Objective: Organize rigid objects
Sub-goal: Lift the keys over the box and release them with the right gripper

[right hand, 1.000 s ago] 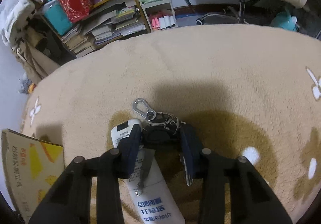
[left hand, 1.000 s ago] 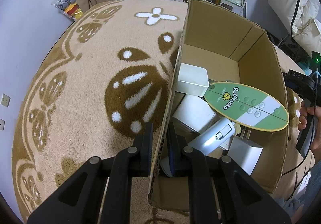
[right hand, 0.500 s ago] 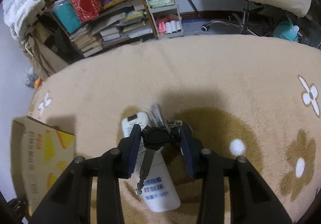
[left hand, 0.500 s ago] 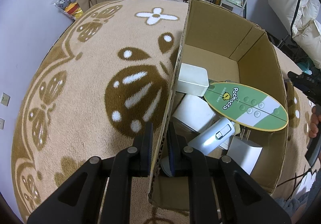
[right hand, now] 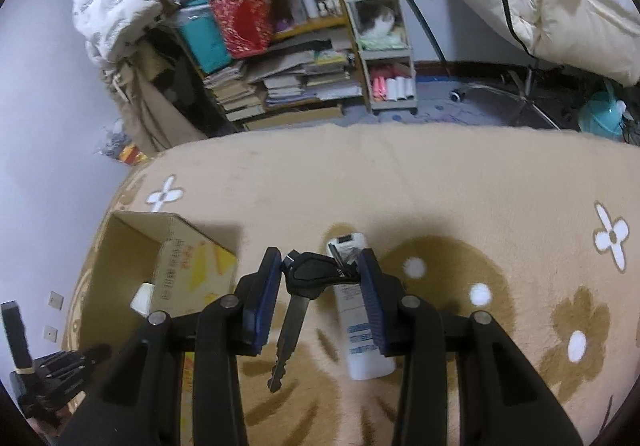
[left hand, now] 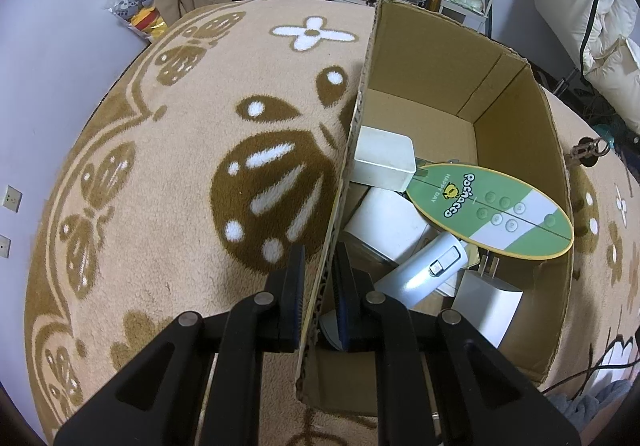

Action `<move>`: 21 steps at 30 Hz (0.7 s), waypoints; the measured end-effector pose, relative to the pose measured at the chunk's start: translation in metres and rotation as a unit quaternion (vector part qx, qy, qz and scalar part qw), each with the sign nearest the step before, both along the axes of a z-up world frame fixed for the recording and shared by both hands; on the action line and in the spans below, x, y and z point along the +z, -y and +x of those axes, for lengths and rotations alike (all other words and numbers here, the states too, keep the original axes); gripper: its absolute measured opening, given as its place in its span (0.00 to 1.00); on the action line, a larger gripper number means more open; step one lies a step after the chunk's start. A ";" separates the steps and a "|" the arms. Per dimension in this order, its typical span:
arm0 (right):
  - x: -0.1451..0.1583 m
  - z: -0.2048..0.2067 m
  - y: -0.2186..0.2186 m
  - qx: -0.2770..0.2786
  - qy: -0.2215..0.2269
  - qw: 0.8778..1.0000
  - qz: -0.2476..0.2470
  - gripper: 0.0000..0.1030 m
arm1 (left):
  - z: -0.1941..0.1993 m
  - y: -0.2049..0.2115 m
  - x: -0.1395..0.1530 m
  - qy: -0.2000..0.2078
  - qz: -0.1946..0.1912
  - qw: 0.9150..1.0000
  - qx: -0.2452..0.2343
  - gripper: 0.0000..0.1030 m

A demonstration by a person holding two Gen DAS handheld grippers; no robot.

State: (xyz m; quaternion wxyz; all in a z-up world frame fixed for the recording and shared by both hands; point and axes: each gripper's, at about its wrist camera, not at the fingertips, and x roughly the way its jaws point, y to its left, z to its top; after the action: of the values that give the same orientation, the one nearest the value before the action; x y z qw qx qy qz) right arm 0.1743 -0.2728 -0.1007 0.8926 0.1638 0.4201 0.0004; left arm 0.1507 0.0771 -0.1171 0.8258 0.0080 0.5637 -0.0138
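Carpet [right hand: 440, 182] lies open (keys [right hand: 310, 278] aloft) — box [left hand: 516, 118] rim clamped.

Keys [right hand: 308, 278] in right gripper [right hand: 318, 296] — above carpet [right hand: 440, 186]

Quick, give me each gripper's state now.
Left gripper: shut on the box wall.
Right gripper: shut on the keys, lifted off the rug.

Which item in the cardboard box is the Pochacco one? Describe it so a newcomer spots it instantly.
Find the open cardboard box on the tan patterned carpet. Lying across its contents, towards the right wall, is the oval card. Everything around it is plain white or silvery and blocky; it alone is flat, green and white with a yellow rim and "Pochacco" lettering.
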 end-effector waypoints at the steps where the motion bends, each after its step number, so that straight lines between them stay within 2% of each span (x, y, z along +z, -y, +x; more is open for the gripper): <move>1: 0.003 -0.001 -0.004 0.008 0.006 1.000 0.003 0.41 | 0.000 0.000 0.000 0.000 -0.001 1.000 0.000 0.13; 10: 0.036 -0.008 -0.053 0.065 0.052 0.996 0.038 0.41 | 0.000 0.001 0.000 0.000 -0.002 1.000 0.001 0.13; 16: 0.068 -0.010 -0.085 0.107 0.087 0.989 0.058 0.41 | 0.000 0.001 0.000 -0.001 -0.002 1.000 0.001 0.13; 21: 0.084 -0.015 -0.115 0.146 0.100 0.982 0.058 0.41 | -0.001 0.002 0.000 -0.001 -0.005 1.000 0.002 0.13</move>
State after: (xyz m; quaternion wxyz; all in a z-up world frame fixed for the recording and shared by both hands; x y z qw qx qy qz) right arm 0.1591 -0.1579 -0.0166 0.9095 0.1509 0.3472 0.1715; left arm 0.1500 0.0749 -0.1174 0.8254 0.0031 0.5643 -0.0151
